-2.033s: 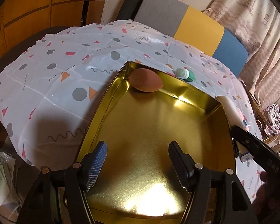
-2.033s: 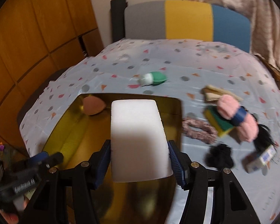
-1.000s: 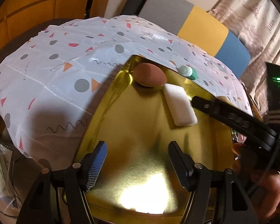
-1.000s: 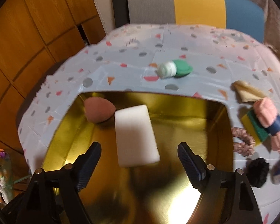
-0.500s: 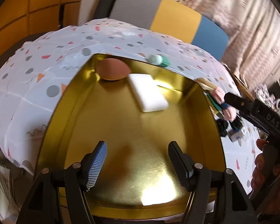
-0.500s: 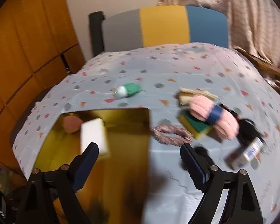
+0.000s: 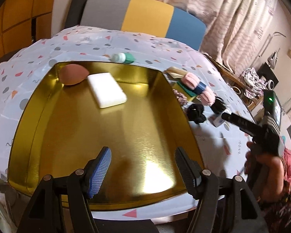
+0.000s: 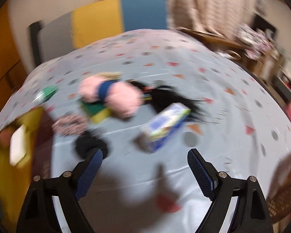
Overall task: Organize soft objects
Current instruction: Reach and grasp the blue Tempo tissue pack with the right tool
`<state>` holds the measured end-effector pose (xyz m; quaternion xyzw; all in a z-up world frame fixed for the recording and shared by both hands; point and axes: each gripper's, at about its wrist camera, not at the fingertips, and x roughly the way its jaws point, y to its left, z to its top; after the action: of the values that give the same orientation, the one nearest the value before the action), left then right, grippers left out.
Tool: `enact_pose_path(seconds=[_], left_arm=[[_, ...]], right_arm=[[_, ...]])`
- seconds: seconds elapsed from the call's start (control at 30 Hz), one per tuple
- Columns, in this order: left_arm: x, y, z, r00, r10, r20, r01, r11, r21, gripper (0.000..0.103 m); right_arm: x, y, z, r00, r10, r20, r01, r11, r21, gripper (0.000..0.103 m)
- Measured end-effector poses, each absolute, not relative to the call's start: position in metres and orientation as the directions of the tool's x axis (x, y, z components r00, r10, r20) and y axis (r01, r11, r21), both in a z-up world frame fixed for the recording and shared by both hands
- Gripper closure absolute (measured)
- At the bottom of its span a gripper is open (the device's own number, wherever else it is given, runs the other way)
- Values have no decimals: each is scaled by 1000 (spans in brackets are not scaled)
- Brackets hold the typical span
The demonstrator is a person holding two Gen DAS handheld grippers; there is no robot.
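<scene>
Fingers parted and empty on the left gripper (image 7: 142,171), hanging over the near edge of the gold tray (image 7: 25,112). Newly set down at the tray's far edge: white sponge (image 7: 106,90), released two seconds after being carried in, beside the brown makeup sponge (image 7: 72,74) in the far left corner. Beyond the tray's right edge, still on the tablecloth (image 7: 87,40): pink roll (image 7: 196,85), black scrunchie (image 7: 197,112).

Right wrist view, blurred: right gripper (image 8: 145,171) spread wide, jaws just opened further, nothing between them, swung off the tray toward the pile — black scrunchie (image 8: 89,145) by the left finger, small box (image 8: 164,125) ahead. Two items stowed; next pickup likely from this heap.
</scene>
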<state>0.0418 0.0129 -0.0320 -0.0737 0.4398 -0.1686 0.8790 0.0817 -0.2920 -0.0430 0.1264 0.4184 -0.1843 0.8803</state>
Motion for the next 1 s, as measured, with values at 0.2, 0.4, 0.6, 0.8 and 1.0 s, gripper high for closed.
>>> enact_pose_path(seconds=[0.2, 0.4, 0.6, 0.8, 1.0], left_arm=[[33, -6, -21, 572, -375, -729, 262, 926, -270, 34], [30, -25, -22, 550, -392, -737, 274, 919, -284, 34], [30, -39, -25, 531, -399, -747, 277, 916, -292, 34], [28, -51, -26, 528, -402, -748, 288, 913, -288, 34], [28, -60, -25, 519, -408, -751, 290, 911, -294, 34]], right_arm=[[99, -339, -44, 564, -276, -778, 533, 841, 88, 9], [109, -356, -59, 547, -262, -795, 525, 847, 82, 5], [81, -375, -63, 554, -277, -785, 532, 843, 78, 3], [45, -409, -68, 506, -297, -810, 634, 764, 116, 3], [56, -388, -60, 544, -212, -812, 579, 796, 180, 3]])
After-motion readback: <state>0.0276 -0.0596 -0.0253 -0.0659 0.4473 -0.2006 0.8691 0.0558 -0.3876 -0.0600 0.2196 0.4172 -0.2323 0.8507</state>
